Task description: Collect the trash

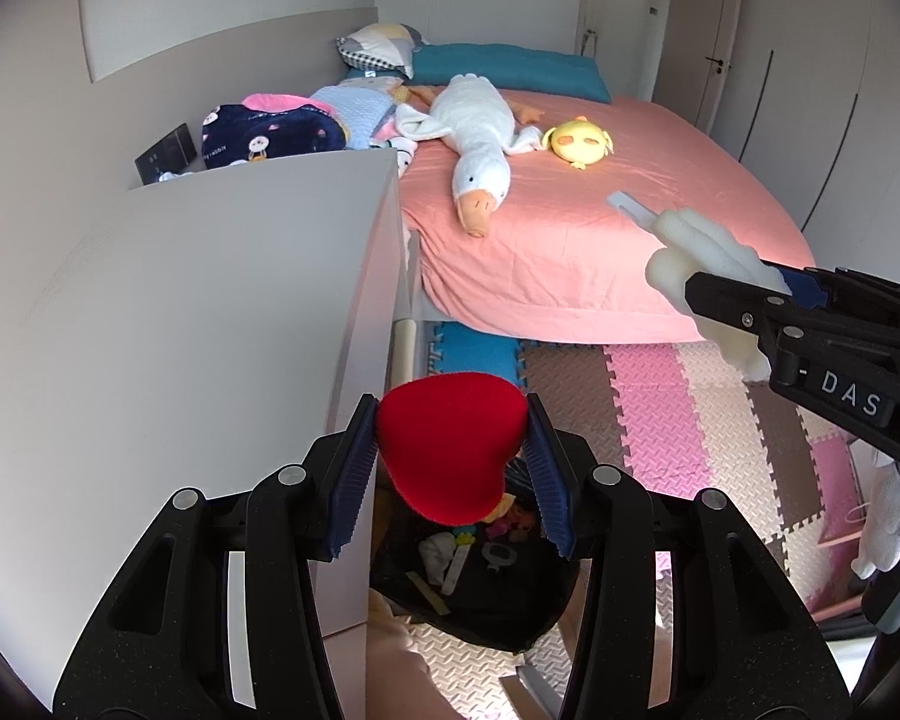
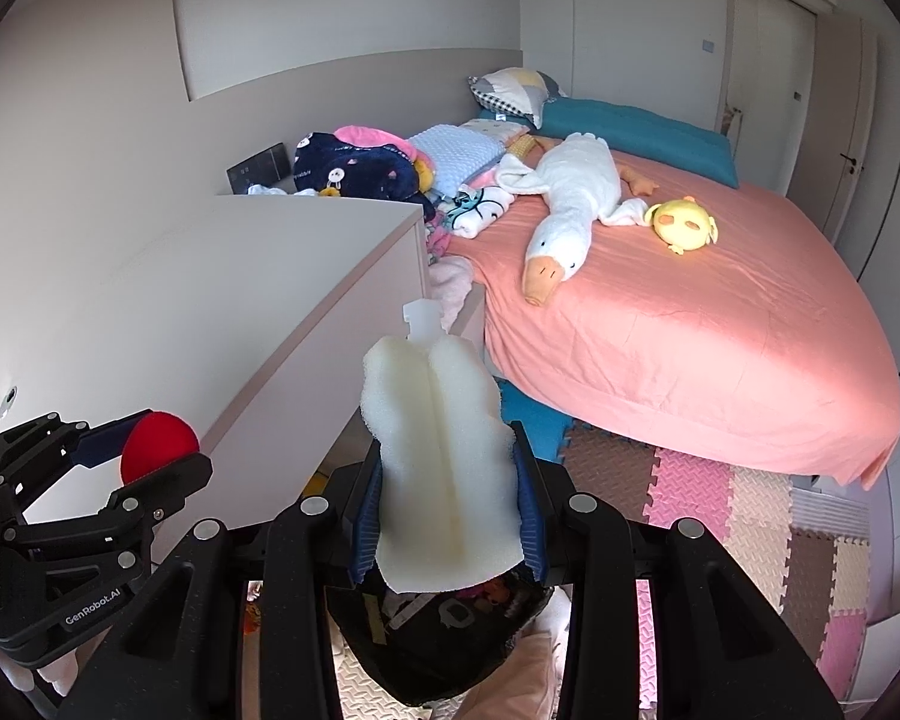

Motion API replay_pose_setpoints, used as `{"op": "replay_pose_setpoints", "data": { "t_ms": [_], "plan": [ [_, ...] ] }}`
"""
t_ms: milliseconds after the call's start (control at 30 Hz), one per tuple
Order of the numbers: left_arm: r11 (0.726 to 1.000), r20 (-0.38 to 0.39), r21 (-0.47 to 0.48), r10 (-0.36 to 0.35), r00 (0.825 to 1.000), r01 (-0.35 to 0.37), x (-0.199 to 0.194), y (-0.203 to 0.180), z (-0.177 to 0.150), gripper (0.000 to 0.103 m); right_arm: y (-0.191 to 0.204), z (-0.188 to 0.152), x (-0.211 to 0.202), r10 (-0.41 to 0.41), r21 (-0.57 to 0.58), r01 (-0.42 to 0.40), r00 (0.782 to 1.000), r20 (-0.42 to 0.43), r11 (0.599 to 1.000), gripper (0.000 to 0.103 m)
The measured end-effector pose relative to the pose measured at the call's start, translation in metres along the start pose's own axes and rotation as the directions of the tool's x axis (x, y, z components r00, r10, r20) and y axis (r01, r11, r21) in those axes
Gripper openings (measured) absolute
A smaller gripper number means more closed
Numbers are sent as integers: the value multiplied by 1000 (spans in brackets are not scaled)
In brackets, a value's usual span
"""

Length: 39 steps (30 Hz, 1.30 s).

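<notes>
My left gripper [image 1: 450, 468] is shut on a red heart-shaped sponge [image 1: 450, 447], its blue pads pressing both sides. It hangs over a black trash bag [image 1: 486, 594] on the floor that holds several scraps. My right gripper [image 2: 450, 510] is shut on a white foam sponge brush [image 2: 438, 456] whose plastic handle tip [image 2: 421, 315] points away. The same bag [image 2: 450, 630] shows under these jaws too. In the left wrist view the right gripper [image 1: 732, 300] comes in from the right with the foam brush [image 1: 690, 252]. The left gripper [image 2: 150, 456] with the red sponge [image 2: 159, 444] shows at lower left.
A white cabinet [image 1: 210, 300] stands close on the left, right beside the bag. Behind it is a bed with a pink sheet [image 1: 600, 228], a plush goose [image 1: 477, 138] and a yellow plush chick [image 1: 579, 141]. Foam puzzle mats [image 1: 678, 420] cover the floor. Closet doors [image 1: 810, 90] line the right wall.
</notes>
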<state>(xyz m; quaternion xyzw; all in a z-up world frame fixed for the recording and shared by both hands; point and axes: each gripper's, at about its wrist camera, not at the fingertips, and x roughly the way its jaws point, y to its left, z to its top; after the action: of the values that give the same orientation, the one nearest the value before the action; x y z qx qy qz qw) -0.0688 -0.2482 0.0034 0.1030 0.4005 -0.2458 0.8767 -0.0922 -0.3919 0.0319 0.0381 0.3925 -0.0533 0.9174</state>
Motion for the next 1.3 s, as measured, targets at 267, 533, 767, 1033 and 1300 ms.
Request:
{"op": "replay_pose_setpoints", "data": {
  "t_ms": [267,533,767,1033,1300],
  "plan": [
    [996,17,90,14,1000,-15,-5,-5,-12,97,-5,5,0,-20,34,19,1000,17,999,73],
    [996,12,80,31,999,-32,-6,2,-14,97,-5,3,2,-10,39,10,1000,12,999,73],
    [996,16,89,27,1000,-29,-7,0,-16,97,-5,4,3,-8,39,7,1000,7,999,73],
    [996,17,91,25,1000,-27,-6,0,-16,97,-1,3,4,-3,35,3,1000,4,999,73],
    [996,15,89,23,1000,-24,-6,0,-16,97,-1,3,5,-2,34,2,1000,6,999,73]
  ]
}}
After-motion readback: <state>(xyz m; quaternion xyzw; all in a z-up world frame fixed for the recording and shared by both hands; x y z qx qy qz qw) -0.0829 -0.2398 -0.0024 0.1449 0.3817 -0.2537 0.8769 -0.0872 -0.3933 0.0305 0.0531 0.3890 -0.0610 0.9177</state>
